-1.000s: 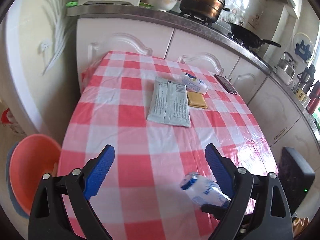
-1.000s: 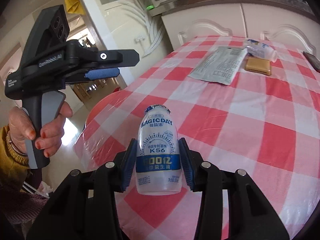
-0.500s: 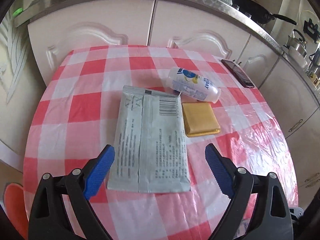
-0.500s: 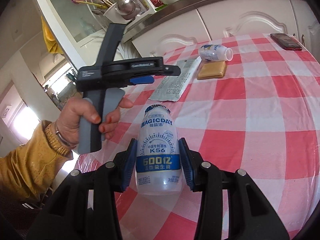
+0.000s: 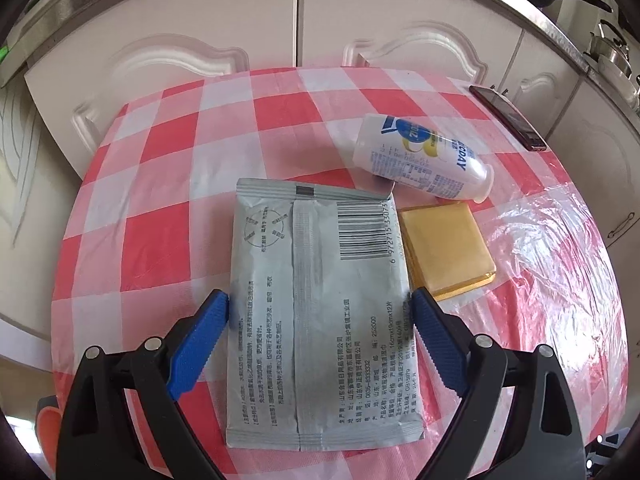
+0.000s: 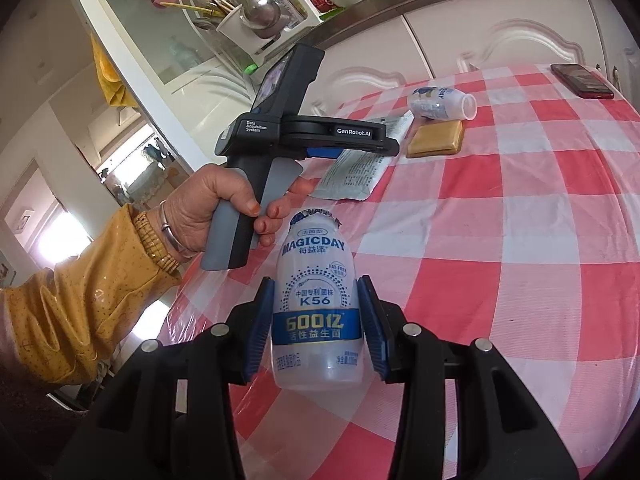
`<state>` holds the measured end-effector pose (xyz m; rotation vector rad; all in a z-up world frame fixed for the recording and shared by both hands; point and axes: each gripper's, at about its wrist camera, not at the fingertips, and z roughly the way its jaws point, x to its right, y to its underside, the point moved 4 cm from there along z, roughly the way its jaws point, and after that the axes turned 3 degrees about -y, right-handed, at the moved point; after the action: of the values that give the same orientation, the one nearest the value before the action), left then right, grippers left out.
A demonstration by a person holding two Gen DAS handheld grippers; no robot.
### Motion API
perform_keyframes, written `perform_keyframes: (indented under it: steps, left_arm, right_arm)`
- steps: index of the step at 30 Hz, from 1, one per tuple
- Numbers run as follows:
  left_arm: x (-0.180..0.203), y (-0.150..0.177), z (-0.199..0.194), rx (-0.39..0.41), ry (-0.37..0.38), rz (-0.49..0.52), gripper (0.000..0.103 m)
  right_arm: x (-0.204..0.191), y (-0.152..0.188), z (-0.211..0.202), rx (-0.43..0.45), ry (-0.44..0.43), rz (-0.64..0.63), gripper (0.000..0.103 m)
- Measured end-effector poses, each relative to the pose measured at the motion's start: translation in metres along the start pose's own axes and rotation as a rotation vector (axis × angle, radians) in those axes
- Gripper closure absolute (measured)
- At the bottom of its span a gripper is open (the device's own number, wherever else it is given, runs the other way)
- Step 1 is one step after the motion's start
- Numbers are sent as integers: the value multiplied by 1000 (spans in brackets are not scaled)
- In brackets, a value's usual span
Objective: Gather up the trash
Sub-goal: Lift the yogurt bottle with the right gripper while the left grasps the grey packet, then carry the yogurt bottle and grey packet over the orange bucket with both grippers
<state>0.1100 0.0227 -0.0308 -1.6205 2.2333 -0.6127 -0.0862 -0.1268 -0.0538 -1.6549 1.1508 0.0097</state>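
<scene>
Here the left gripper (image 5: 319,304) hangs over the table (image 5: 160,240), pointing steeply down, with its blue pads (image 5: 200,336) spread wide apart. The grey packet (image 5: 316,304) lies flat on the checked cloth, printed back up, and fills the gap between the pads — one pad stands just beside each long edge, and actual contact cannot be confirmed from this view. Nothing is clamped on this side.

Just beside the packet's right edge lies a flat gold wrapper (image 5: 444,252). A small white bottle (image 5: 424,160) lies on its side beyond the wrapper, near the packet's far right corner, its open mouth turned toward the right. A dark phone (image 5: 508,118) rests near the table's far right edge, well apart from the trash.

The right gripper (image 6: 316,328) is closed on a second white drink bottle (image 6: 316,304), upright, label facing the camera. Both pads press against its lower body at the blue band, and the torn foil rim sits on top. This bottle is held near the table's near edge.

In the right wrist view, the person's left hand (image 6: 224,208) grasps the handle of the left gripper (image 6: 320,152), with a yellow sleeve (image 6: 80,304) and a bracelet at the wrist. The tool's fingers reach over the near end of the packet (image 6: 356,172), with the wrapper (image 6: 436,140) and the lying bottle (image 6: 440,102) beyond it. White cabinet doors (image 5: 200,40) stand behind the table.
</scene>
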Motion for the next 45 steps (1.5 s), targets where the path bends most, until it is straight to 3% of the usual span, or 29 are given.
perform_keyframes:
  steps: [8, 15, 22, 28, 45]
  left_arm:
    - [0, -3, 8, -6, -35, 17, 10]
    - [0, 0, 7, 37, -38, 18, 10]
    - [-2, 2, 0, 64, -35, -11, 28]
    - [-8, 9, -4, 81, -22, -38, 32]
    - [-53, 69, -59, 167, 18, -149, 33]
  right_arm:
    - [1, 0, 0, -4, -3, 10, 59]
    - [2, 0, 0, -4, 3, 15, 59]
    - [2, -1, 2, -6, 27, 16, 59]
    - [5, -2, 5, -11, 61, 12, 59]
    - [-2, -7, 25, -58, 96, 4, 59]
